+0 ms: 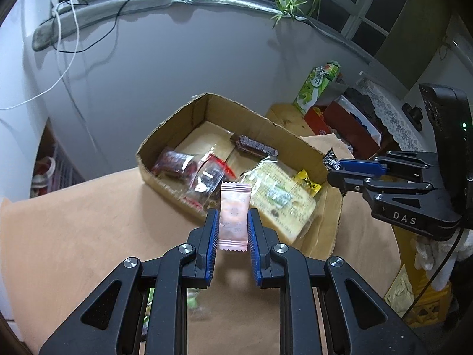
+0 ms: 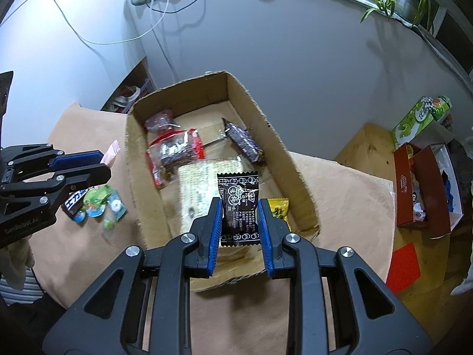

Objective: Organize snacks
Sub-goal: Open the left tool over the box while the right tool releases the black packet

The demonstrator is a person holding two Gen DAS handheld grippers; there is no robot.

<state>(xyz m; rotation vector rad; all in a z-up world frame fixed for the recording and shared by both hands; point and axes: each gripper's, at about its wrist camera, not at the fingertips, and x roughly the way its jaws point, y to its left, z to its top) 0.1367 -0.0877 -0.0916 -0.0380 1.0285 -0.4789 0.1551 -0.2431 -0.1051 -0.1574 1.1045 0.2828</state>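
An open cardboard box (image 1: pixel 177 118) (image 2: pixel 291 159) stands on the tan-covered table and holds several wrapped snacks, among them a red-and-clear packet (image 1: pixel 207 177) (image 2: pixel 177 148), a dark bar (image 1: pixel 254 145) (image 2: pixel 244 140), a pale cracker pack (image 1: pixel 280 198) (image 2: pixel 196 189) and a yellow candy (image 1: pixel 307 182) (image 2: pixel 278 205). My left gripper (image 1: pixel 233 217) (image 2: pixel 102 164) is shut on a pink candy packet (image 1: pixel 235 216) (image 2: pixel 111 152), held just before the box's near wall. My right gripper (image 2: pixel 239 210) (image 1: pixel 332 167) is shut on a black candy packet (image 2: pixel 239 207) (image 1: pixel 331 158) above the box's near end.
Several loose snacks, green and blue wrapped (image 2: pixel 97 204), lie on the table left of the box. A red box (image 2: pixel 419 183) (image 1: pixel 348 124) and a green carton (image 2: pixel 414 121) (image 1: pixel 316 85) stand on a wooden surface to the right. A wall rises behind.
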